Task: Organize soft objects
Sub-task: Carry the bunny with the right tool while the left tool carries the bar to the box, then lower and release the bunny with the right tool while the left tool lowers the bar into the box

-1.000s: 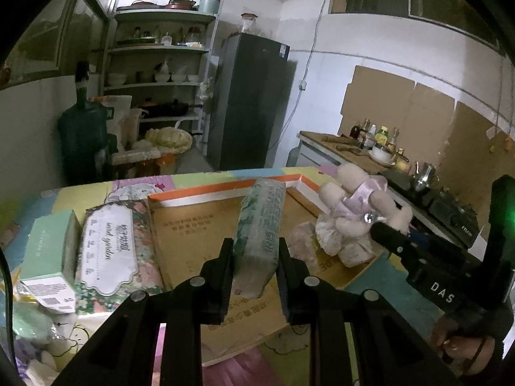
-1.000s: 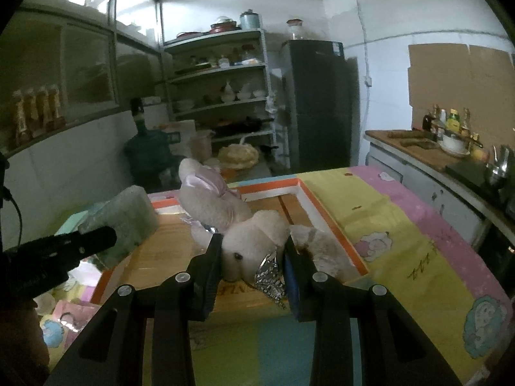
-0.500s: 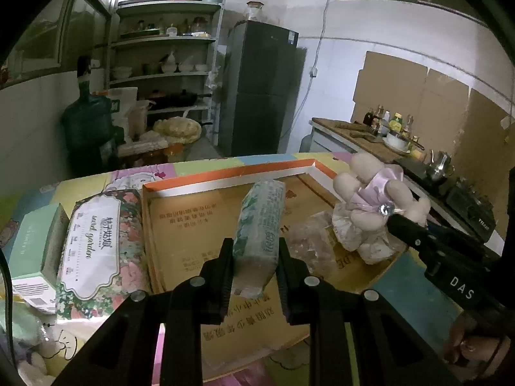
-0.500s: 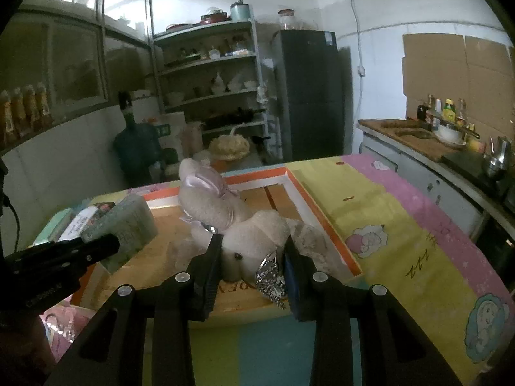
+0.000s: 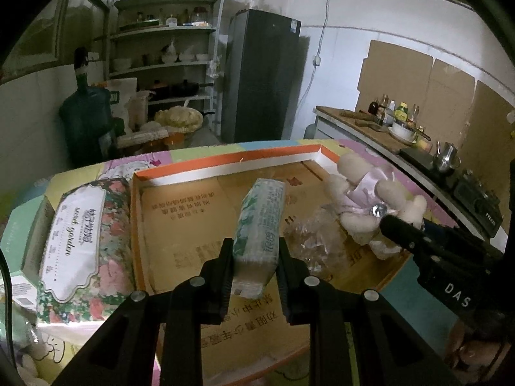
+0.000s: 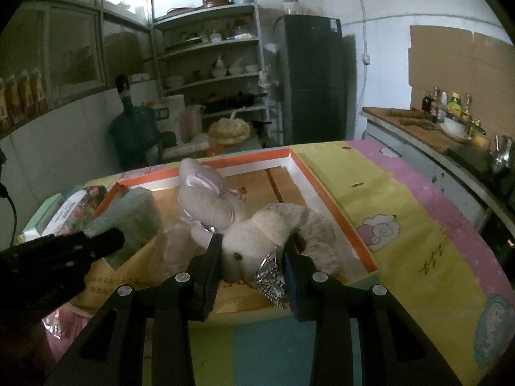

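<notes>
A counter (image 6: pixel 379 199) covered with a yellow, pink and blue cartoon-print cloth carries a large shallow cardboard box (image 5: pixel 225 165) with an orange rim and white inner walls, its brown floor printed with text. Just outside the box's left wall lies a floral-wrapped tissue pack (image 5: pixel 80 241) with a white label, and beside that a pale green carton (image 5: pixel 19 225) at the counter's left edge. Over the box's right half hangs a cream plush toy (image 6: pixel 219 206) with a pale pink satin bow; the right claw (image 6: pixel 251 259) is clamped on its head, both fingers pressing into the fur, with a small silver glittery piece (image 6: pixel 270 276) hanging beside the right finger. A speckled limb of the toy curls toward the box's right wall. The left claw (image 5: pixel 256 257) is clamped on a green-and-white tissue packet (image 5: pixel 260 225), held on edge above the middle of the box floor and pointing toward the far wall. A crumpled clear plastic wrap (image 5: pixel 309 238) lies on the box floor between the packet and the toy.
</notes>
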`<state>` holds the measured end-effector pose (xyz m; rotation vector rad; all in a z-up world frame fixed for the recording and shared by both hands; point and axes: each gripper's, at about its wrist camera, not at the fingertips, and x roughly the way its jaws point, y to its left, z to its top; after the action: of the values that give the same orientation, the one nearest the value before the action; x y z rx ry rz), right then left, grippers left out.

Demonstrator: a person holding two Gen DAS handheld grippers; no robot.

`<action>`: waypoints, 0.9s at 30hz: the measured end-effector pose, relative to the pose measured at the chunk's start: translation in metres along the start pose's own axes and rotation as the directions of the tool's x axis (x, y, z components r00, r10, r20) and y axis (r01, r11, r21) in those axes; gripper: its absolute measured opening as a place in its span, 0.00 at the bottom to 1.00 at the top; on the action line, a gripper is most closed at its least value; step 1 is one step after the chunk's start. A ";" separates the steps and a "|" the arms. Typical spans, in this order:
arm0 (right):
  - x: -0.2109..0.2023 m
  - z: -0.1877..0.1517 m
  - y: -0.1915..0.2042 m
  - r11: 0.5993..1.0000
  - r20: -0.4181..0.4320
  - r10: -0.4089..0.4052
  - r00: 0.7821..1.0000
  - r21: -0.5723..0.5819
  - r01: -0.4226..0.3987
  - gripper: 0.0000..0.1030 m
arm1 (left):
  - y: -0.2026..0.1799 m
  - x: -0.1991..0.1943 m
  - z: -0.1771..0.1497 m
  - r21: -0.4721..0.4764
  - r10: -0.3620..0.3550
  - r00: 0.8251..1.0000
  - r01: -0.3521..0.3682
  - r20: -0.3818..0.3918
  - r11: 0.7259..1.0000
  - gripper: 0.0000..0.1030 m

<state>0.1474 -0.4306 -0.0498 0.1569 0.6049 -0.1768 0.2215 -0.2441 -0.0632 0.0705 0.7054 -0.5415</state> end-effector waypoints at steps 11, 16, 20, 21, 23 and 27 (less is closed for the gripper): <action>0.014 0.006 0.000 1.000 -0.043 0.007 0.999 -0.014 -0.007 0.35 | 0.003 0.012 -0.002 -0.022 -0.011 0.999 0.010 -0.037 1.000 0.24; 0.019 0.006 -0.002 1.000 -0.062 0.017 0.998 -0.004 -0.017 0.39 | 0.007 0.014 -0.001 -0.040 -0.017 0.999 0.015 -0.044 0.999 0.28; 0.021 0.007 -0.006 0.999 -0.065 0.030 0.997 0.014 -0.029 0.39 | 0.008 0.013 0.000 -0.050 -0.031 0.999 0.029 -0.036 0.998 0.38; 0.021 0.007 -0.007 0.999 -0.065 0.032 0.997 0.017 -0.031 0.39 | 0.009 0.012 0.000 -0.054 -0.035 0.999 0.034 -0.031 0.998 0.40; 0.021 0.007 -0.008 0.999 -0.064 0.037 0.997 0.021 -0.036 0.40 | 0.010 0.010 0.000 -0.062 -0.043 0.999 0.042 -0.023 0.997 0.41; 0.019 0.005 -0.011 0.999 -0.056 0.042 0.998 0.033 -0.040 0.51 | 0.012 0.006 0.001 -0.072 -0.058 0.998 0.058 -0.007 0.996 0.45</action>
<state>0.1633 -0.4450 -0.0573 0.2053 0.6555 -0.1428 0.2321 -0.2366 -0.0675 -0.0148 0.7367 -0.5712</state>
